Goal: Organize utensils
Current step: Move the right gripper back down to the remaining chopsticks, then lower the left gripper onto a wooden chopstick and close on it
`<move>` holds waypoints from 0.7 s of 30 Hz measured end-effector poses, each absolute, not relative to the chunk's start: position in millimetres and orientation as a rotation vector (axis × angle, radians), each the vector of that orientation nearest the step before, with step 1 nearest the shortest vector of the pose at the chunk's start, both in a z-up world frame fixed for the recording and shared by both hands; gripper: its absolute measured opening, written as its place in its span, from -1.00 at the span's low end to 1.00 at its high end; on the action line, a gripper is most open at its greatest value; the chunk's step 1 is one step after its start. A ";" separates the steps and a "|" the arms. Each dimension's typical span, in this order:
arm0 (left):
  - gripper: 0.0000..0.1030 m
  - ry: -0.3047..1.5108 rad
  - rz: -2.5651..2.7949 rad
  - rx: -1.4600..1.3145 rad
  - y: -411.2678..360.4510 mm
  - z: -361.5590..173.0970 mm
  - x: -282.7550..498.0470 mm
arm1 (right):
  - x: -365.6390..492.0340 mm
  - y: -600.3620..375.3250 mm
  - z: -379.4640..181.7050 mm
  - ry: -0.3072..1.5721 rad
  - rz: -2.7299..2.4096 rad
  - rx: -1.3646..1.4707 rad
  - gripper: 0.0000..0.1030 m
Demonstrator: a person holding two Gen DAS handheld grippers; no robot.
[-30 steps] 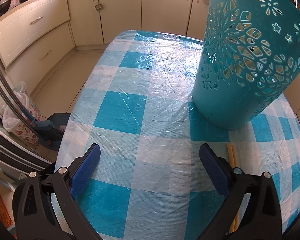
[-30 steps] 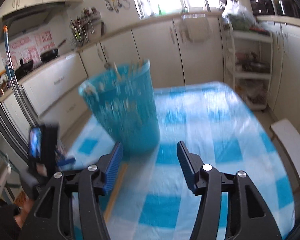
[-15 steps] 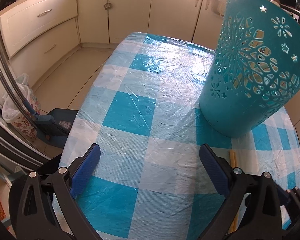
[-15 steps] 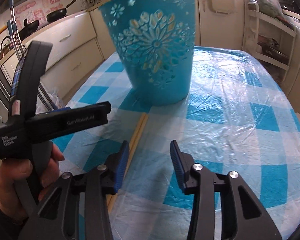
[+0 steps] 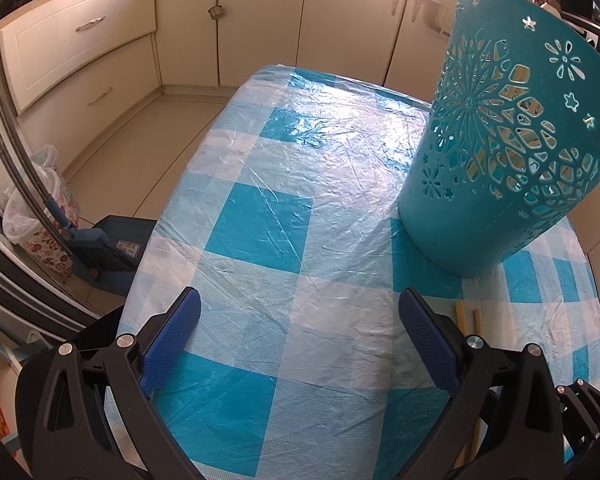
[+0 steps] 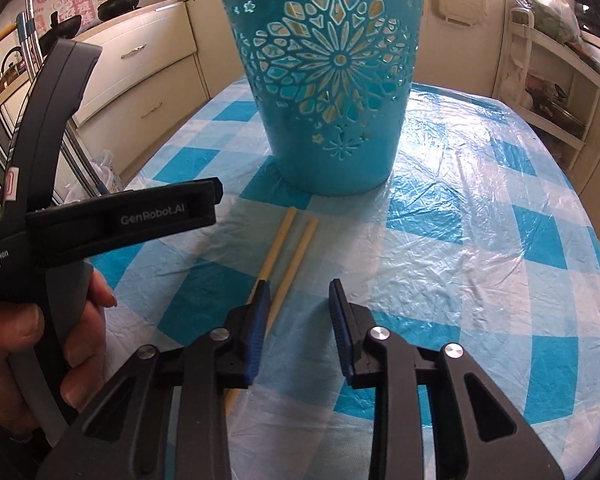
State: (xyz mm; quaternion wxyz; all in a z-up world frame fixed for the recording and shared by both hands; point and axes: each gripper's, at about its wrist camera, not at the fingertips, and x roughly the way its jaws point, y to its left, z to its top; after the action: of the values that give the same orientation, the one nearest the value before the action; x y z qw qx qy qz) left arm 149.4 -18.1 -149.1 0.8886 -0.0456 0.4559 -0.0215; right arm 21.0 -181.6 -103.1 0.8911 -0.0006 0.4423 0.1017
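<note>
A teal cut-out basket (image 6: 328, 80) stands upright on the blue-checked table (image 6: 480, 220); wooden utensils show through its holes. It also shows in the left wrist view (image 5: 496, 140) at the right. Two wooden chopsticks (image 6: 288, 248) lie side by side in front of the basket, pointing toward me. My right gripper (image 6: 298, 300) is open and empty, low over the chopsticks' near part, its left finger above them. My left gripper (image 5: 300, 324) is open wide and empty over the table's left front; the chopstick tips (image 5: 470, 320) lie just right of it.
The left gripper's body and the hand holding it (image 6: 60, 240) sit close left of the right gripper. Cream kitchen cabinets (image 5: 140, 40) surround the table. A bin with a bag (image 5: 36, 216) and a dustpan stand on the floor at left. A shelf rack (image 6: 548, 80) stands at right.
My right gripper has come down and closer to the chopsticks, its jaws narrower than before. My left gripper has drawn back slightly, staying open.
</note>
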 end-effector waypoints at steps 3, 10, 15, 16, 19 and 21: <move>0.85 0.947 -0.045 -0.095 -17.7 -149.2 149.1 | 20.8 -184.7 -103.5 0.920 0.214 -0.005 -0.51; 0.85 0.948 -0.045 -0.091 -18.7 -149.6 149.1 | 19.2 -196.3 -102.4 0.921 0.204 0.031 -0.56; 0.85 0.948 -0.048 -0.094 -19.8 -149.3 148.5 | 15.2 -195.6 -100.9 0.932 0.204 -0.041 -0.73; 0.85 0.948 -0.048 -0.093 -20.2 -149.2 148.3 | 14.6 -197.3 -100.5 0.937 0.207 -0.045 -0.76; 0.85 0.948 -0.053 -0.090 -20.6 -149.0 148.0 | 12.5 -211.1 -99.4 0.943 0.187 -0.078 -0.79; 0.85 0.949 -0.070 -0.086 -21.7 -148.8 147.8 | 17.3 -222.9 -98.9 0.964 0.186 -0.057 -0.79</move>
State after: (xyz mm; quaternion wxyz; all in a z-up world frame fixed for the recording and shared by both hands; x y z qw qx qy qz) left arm 147.8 -21.7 -148.8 0.8881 -0.0416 0.4566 -0.0336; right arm 17.3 -222.9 -98.9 0.8815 -0.0275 0.4629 0.0892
